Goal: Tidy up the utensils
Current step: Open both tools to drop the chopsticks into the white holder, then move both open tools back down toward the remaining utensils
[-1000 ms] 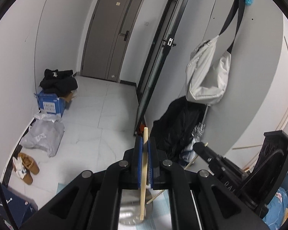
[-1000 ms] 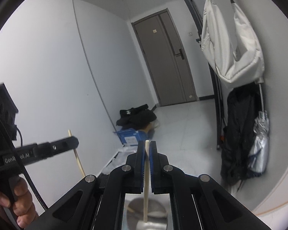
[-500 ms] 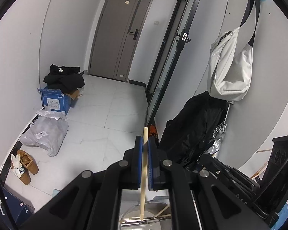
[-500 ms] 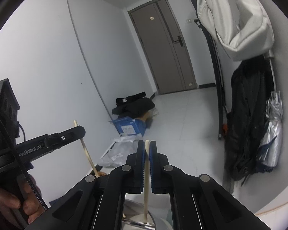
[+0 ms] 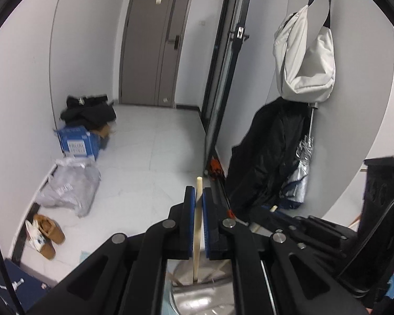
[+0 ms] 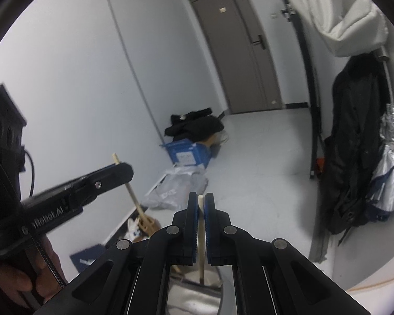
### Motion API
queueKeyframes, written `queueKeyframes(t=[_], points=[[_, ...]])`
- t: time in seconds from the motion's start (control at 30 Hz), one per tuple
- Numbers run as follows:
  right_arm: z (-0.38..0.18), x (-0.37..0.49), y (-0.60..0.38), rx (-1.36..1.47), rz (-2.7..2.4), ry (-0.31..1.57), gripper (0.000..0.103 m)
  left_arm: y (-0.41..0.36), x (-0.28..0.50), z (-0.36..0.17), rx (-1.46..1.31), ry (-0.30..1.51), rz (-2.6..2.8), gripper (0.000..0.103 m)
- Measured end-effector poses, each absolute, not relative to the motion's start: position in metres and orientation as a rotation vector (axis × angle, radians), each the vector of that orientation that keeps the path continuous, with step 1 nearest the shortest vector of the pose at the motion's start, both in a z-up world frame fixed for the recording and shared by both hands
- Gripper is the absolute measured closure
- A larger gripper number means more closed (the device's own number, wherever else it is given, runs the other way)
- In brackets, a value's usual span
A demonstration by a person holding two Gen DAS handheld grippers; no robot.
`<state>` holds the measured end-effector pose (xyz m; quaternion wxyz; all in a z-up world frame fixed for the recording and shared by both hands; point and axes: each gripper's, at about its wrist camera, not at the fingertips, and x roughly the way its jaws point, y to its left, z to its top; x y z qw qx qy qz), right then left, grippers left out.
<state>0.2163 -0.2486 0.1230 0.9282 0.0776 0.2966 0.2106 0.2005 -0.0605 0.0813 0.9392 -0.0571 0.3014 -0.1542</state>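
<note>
Both chopsticks sank toward the metal cup [image 5: 197,296] at 6 o'clock (upright), left gripper [image 5: 196,197] and right gripper [image 6: 201,204] each clamped on one.

Home entryway: door [image 5: 155,42], hung bag [image 5: 306,60], shoes [image 5: 46,232]

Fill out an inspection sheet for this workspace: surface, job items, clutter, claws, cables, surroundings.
Surface: white tiled floor; no table seen.
Job's things: wooden stick upright in the left claw; pale stick upright in the right claw; both reach down toward a metal container, which already holds more sticks.
Clutter: blue box with dark clothes on top, grey plastic bag, brown shoes.
Claws: both shut on their sticks.
Cables: one black cable on the left claw's body, seen from the right wrist.
Surroundings: grey door, white bag hanging on the wall, black coat, folded silver umbrella.
</note>
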Motion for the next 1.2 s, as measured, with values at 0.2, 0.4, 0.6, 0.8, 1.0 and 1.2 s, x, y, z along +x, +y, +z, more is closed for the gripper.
queueKeyframes(t=[0.2,0.4,0.6,0.8,1.0,1.2], points=[[0.102,0.22,-0.251,0.2,0.479,0.715,0.096,-0.049,0.199,0.072,-0.154,0.688,-0.32,0.1],[0.1,0.212,-0.26,0.228,0.477,0.78,0.088,-0.021,0.189,0.075,-0.239,0.733,-0.253,0.062],[0.122,0.183,-0.265,0.21,0.433,0.729,0.059,-0.016,0.164,0.083,-0.231,0.734,-0.185,0.045],[0.136,0.151,-0.261,0.175,0.405,0.733,0.05,-0.014,0.126,0.097,-0.22,0.667,-0.117,0.018],[0.143,0.107,-0.254,0.15,0.369,0.688,0.028,-0.009,0.095,0.103,-0.195,0.646,-0.106,0.006],[0.139,0.073,-0.248,0.154,0.354,0.661,0.025,0.002,0.064,0.101,-0.181,0.594,-0.071,0.001]])
